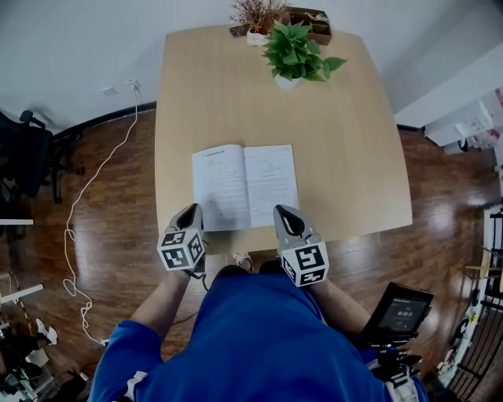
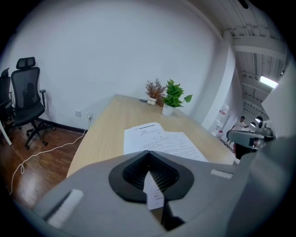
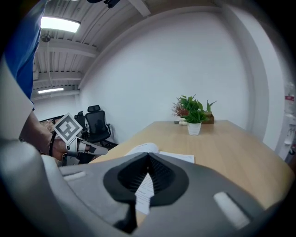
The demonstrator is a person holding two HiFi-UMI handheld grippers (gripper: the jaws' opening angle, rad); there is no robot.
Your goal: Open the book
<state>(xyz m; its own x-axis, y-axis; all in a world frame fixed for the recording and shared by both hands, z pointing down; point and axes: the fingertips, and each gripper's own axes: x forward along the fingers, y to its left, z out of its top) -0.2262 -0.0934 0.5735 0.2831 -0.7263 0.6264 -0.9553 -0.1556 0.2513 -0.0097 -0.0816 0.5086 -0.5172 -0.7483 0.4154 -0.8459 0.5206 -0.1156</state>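
The book (image 1: 245, 187) lies open and flat on the wooden table (image 1: 346, 157), both white printed pages facing up, near the front edge. My left gripper (image 1: 191, 210) hovers at the book's front left corner, jaws shut and holding nothing. My right gripper (image 1: 283, 212) sits at the front right corner, also shut and empty. In the left gripper view the closed jaws (image 2: 149, 152) point over the open book (image 2: 162, 141). From the right gripper view, the closed jaws (image 3: 148, 155) aim along the pages (image 3: 148, 149), and the left gripper's marker cube (image 3: 68, 128) shows to the left.
A green potted plant (image 1: 295, 51), a pot of dried flowers (image 1: 255, 16) and a wooden box (image 1: 314, 23) stand at the table's far edge. On the floor are an office chair (image 1: 23, 157) at left, a white cable (image 1: 78, 235) and a dark screen (image 1: 401, 310) at lower right.
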